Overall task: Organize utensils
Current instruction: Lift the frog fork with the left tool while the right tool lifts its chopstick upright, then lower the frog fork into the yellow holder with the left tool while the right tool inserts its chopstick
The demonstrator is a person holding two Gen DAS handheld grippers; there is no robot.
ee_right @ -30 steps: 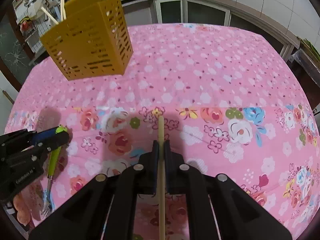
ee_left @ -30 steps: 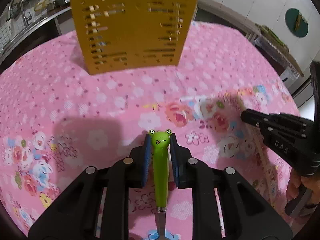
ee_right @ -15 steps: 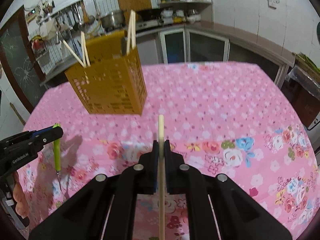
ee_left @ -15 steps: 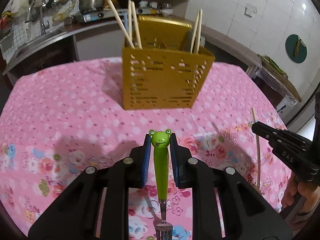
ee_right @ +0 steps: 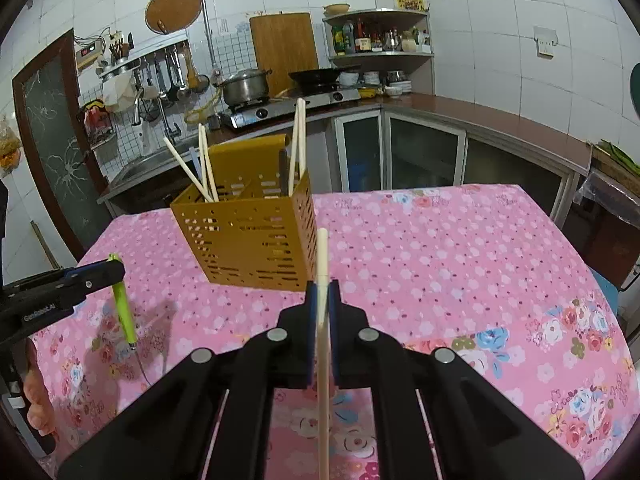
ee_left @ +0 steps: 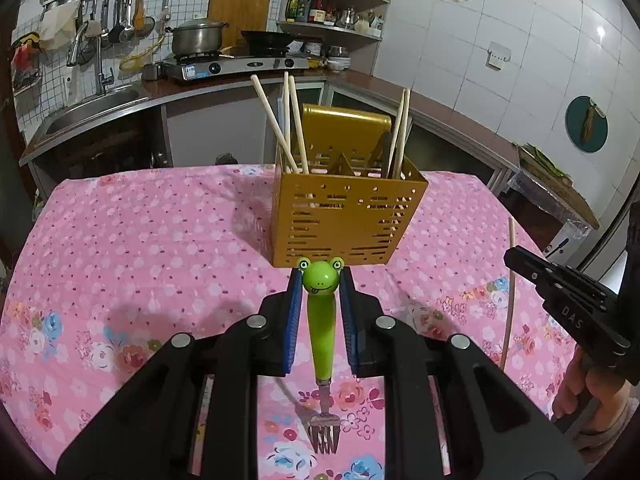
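Observation:
My left gripper [ee_left: 320, 280] is shut on a green frog-handled fork [ee_left: 322, 320], frog head up at the fingertips and tines hanging below. My right gripper [ee_right: 323, 286] is shut on a pale wooden chopstick [ee_right: 322, 340] that sticks up past the pads. Both are held above the table, short of the yellow slotted utensil holder [ee_left: 344, 216] [ee_right: 248, 236], which holds several chopsticks and a dark utensil. In the left wrist view the right gripper [ee_left: 510, 256] with its chopstick [ee_left: 510, 288] is at the right edge. In the right wrist view the left gripper [ee_right: 116, 270] and fork [ee_right: 122, 304] are at the left.
A pink flowered cloth [ee_left: 140, 248] covers the table [ee_right: 460, 260]. Behind it runs a kitchen counter with a sink [ee_left: 92, 108], a gas stove with a pot [ee_left: 198, 38] and a wok. A person's hand [ee_left: 592, 400] holds the right gripper's handle.
Both grippers have risen and tipped up with the fork and chopstick still held. The holder has dropped lower in both views and the kitchen behind has come into sight.

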